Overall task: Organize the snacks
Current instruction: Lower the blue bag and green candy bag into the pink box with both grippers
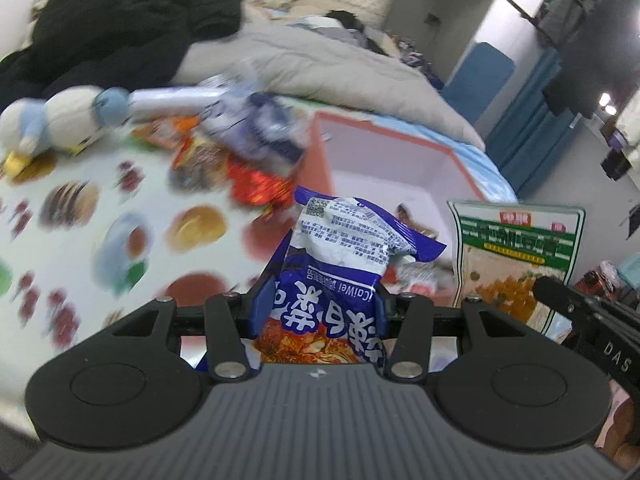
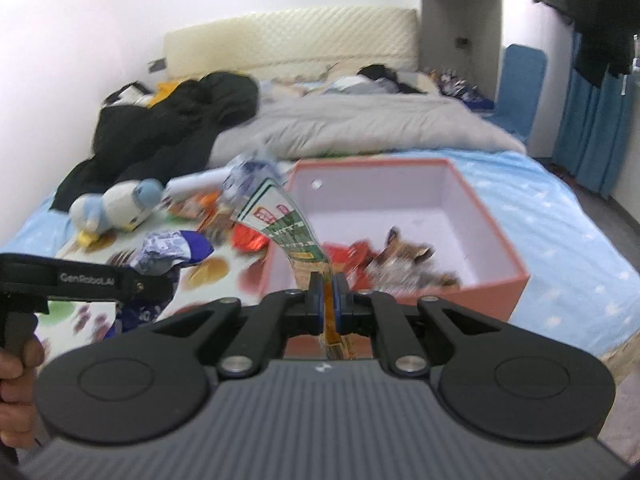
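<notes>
At 12 o'clock of left gripper [image 1: 320, 300]: blue packet [image 1: 340, 240] pinched, light, crinkly; right gripper [image 2: 324, 292] clamps green packet [image 2: 288, 224] edge, floppy.

A: What do you see on your bed [image 2: 560, 216] besides the job at hand?

B: You have a black coat [image 2: 168, 128] heaped on the left, near the cream headboard [image 2: 288, 40]. A grey duvet [image 2: 380, 124] lies rumpled across the middle.

A: And closer to you?

B: A plush penguin [image 2: 116, 208] lies on its side on the food-print cloth [image 1: 120, 240], just below the coat. The light blue sheet [image 2: 552, 240] shows to the right.

A: Beyond the bed?

B: You see blue curtains [image 2: 592, 128] on the right, a blue cushion [image 2: 520, 80] propped against the wall, and dark clothes [image 2: 600, 20] hanging above.
</notes>
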Demonstrator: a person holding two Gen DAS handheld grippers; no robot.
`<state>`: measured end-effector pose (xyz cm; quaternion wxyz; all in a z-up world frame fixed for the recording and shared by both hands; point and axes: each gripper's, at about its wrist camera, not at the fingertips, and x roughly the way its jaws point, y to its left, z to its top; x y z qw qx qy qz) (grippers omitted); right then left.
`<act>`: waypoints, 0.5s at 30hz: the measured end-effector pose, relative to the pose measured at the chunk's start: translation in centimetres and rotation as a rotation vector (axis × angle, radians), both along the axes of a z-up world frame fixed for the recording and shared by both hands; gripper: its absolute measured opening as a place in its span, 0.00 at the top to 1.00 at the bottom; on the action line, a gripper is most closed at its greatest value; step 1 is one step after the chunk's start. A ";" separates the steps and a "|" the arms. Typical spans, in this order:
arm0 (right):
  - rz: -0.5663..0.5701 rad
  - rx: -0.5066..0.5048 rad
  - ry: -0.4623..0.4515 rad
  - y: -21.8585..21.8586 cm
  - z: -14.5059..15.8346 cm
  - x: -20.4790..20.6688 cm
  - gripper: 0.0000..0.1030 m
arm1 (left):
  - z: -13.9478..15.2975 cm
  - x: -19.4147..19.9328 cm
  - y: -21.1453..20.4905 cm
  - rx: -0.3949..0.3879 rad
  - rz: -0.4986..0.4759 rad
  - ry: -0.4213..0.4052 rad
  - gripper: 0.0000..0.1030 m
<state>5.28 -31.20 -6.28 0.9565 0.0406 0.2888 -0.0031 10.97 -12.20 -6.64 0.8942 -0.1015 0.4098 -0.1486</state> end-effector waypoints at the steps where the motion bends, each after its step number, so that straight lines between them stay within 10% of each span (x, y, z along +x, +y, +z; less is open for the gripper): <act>1: -0.009 0.001 -0.008 -0.6 0.4 0.6 0.92 | 0.4 1.1 -1.0 0.003 -0.018 -0.007 0.48; 15: -0.095 0.042 -0.008 -9.0 -0.7 12.0 0.92 | -0.8 14.9 -12.8 0.054 -0.183 0.017 0.48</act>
